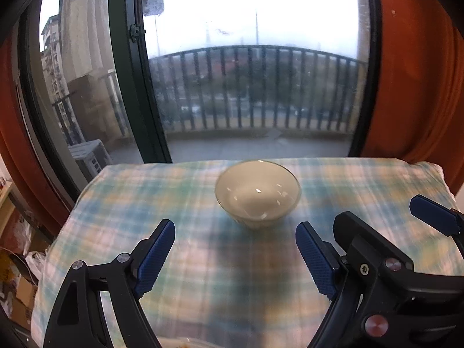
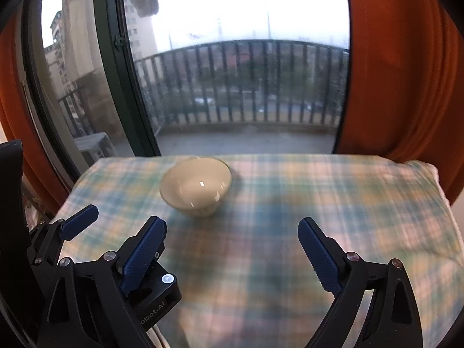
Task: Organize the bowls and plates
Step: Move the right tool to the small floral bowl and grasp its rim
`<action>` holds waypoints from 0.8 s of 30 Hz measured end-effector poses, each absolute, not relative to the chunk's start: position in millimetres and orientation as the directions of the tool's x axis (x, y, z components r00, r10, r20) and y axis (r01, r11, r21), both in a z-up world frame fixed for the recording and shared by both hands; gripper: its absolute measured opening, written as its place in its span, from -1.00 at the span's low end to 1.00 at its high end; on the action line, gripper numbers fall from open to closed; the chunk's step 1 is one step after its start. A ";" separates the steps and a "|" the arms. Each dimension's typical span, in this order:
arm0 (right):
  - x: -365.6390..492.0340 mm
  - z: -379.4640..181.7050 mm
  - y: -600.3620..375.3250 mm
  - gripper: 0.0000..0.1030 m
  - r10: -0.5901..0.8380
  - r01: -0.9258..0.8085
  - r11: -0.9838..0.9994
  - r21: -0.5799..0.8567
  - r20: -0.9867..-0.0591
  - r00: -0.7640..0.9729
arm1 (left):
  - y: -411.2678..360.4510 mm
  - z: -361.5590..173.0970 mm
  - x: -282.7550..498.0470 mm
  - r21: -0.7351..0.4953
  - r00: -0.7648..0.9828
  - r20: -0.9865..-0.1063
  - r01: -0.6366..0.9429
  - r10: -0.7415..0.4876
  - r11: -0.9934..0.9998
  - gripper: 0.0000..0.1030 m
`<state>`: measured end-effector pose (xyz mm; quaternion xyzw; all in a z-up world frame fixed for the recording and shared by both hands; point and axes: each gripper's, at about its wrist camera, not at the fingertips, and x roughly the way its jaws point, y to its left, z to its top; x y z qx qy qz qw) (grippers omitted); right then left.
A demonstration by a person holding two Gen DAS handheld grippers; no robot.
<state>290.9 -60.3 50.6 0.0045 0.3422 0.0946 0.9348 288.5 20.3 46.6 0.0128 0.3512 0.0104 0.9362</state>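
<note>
A cream bowl [image 1: 257,193] stands upright on a plaid-covered table [image 1: 145,191], toward the far edge. It also shows in the right wrist view [image 2: 195,186], left of centre. My left gripper [image 1: 235,232] is open and empty, its blue pads short of the bowl on the near side. My right gripper [image 2: 232,227] is open and empty, to the right of the bowl and nearer to me. The right gripper's fingers [image 1: 432,214] show at the right of the left wrist view. No plate is clearly visible; a pale rim shows at the bottom edge [image 1: 179,342].
A glass balcony door [image 1: 255,72] with a dark frame stands just behind the table. Orange curtains [image 1: 420,87] hang at both sides. Boxes and clutter [image 1: 17,275] lie on the floor at the left.
</note>
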 end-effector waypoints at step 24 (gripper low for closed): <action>414.5 19.3 -25.5 0.43 0.152 -0.166 0.985 0.045 -0.674 0.723 | 48.2 2.4 411.3 0.069 0.679 -0.722 -0.117 0.130 0.991 -0.14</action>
